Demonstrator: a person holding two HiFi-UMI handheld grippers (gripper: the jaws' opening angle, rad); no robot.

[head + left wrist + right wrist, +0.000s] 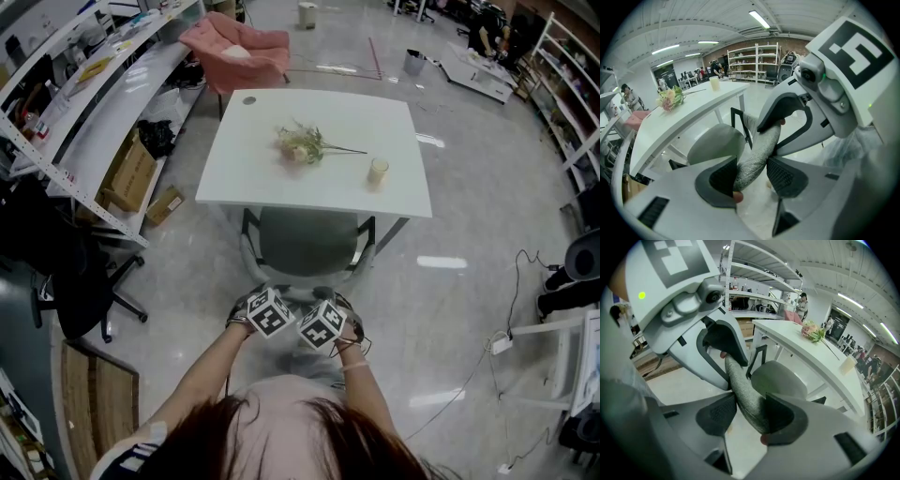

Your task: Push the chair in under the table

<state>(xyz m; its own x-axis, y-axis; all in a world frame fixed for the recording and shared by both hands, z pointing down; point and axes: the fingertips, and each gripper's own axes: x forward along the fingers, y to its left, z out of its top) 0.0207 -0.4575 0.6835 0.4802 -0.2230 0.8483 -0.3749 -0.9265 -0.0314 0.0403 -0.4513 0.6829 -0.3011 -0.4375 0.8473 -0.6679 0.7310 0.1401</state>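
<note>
Grey chair back [761,145], pinched in my left tongs [752,174] and right tongs [750,416], may slip if armrests [367,242] strike the tabletop [253,159] ahead.

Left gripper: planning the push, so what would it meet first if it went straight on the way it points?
The chair's gray backrest, clamped between its jaws; beyond, probably the seat, though depth is unclear.

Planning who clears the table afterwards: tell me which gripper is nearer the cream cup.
Right. The right gripper clamps the chair back more directly before the cream cup; the left gripper clamps it farther left.
</note>
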